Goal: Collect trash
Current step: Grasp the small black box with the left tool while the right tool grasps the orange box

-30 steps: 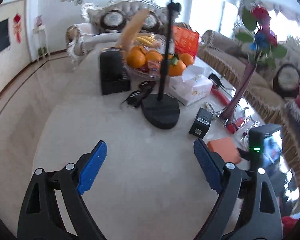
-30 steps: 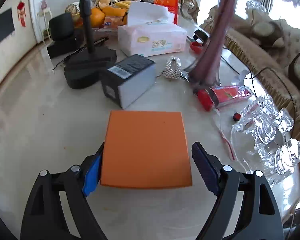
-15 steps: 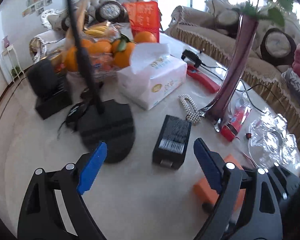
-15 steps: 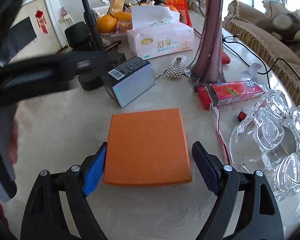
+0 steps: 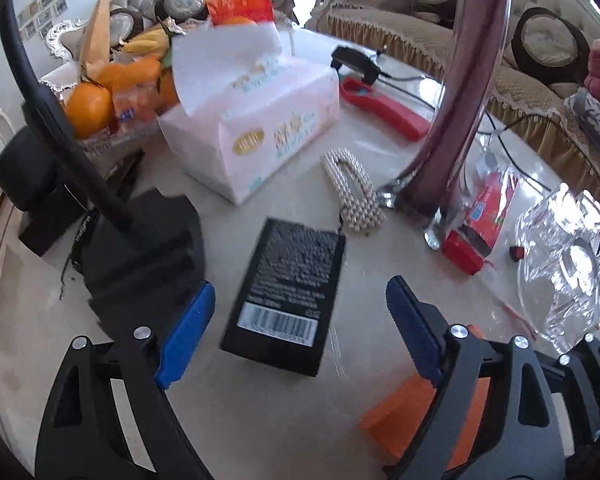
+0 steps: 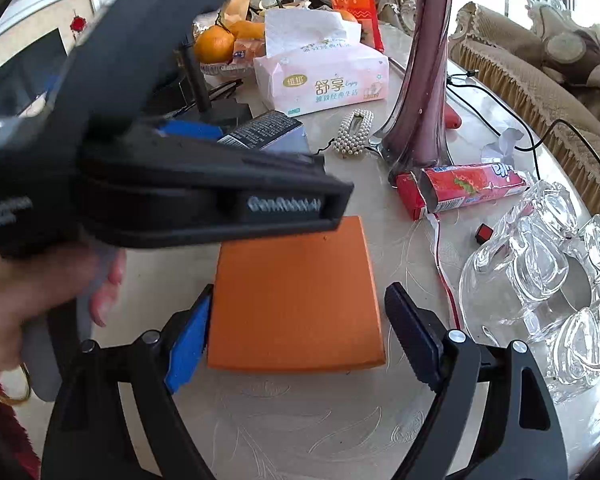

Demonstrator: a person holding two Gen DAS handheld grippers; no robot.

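Oranges (image 5: 88,108) in bowl; left jaws closing round black box (image 5: 288,292); right jaws spread.

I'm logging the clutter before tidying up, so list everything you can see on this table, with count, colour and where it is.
black box: one, black with barcode, between the left fingers, untouched
orange box: one, orange, flat between the right fingers
tissue pack: one, pink and white, behind the black box
pearl hair clip: one, white, beside the vase
vase: one, purple glass, mid table
snack wrapper: one, red, right of the vase
glassware: several pieces, clear, right edge
oranges: several, far end
stand: one, black, left
left gripper: closing, nothing gripped
right gripper: open, astride the orange box
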